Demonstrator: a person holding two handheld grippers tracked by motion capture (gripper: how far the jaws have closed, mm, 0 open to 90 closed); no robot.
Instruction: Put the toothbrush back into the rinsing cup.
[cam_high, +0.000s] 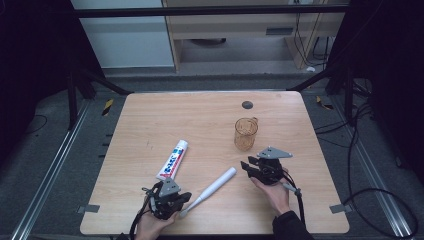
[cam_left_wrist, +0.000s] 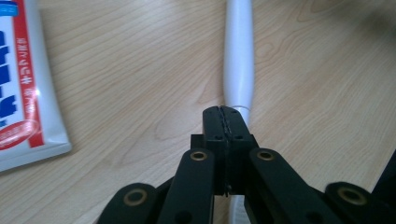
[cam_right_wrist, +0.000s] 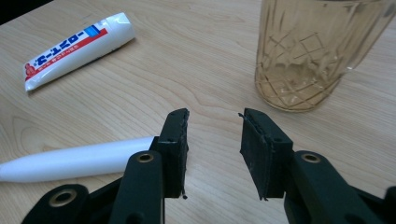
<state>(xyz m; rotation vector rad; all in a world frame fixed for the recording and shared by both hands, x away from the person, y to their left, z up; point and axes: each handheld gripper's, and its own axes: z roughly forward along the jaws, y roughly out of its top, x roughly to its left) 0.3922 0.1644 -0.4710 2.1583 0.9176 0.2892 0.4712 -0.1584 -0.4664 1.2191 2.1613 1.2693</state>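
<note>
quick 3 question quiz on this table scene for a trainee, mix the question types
1. True or false: the left gripper is shut on the thin end of the white electric toothbrush.
2. Which thing stands nearest the right gripper? A) the toothpaste tube B) the amber glass cup C) the black round spot near the table's far edge
3. Fill in: the toothpaste tube lies flat with its white cap pointing toward the ____ edge of the wooden table.

Key
1. True: in the left gripper view its jaws are pressed together over the toothbrush's narrow end.
2. B. The right gripper's jaws are apart with nothing between them.
3. Far.
</note>
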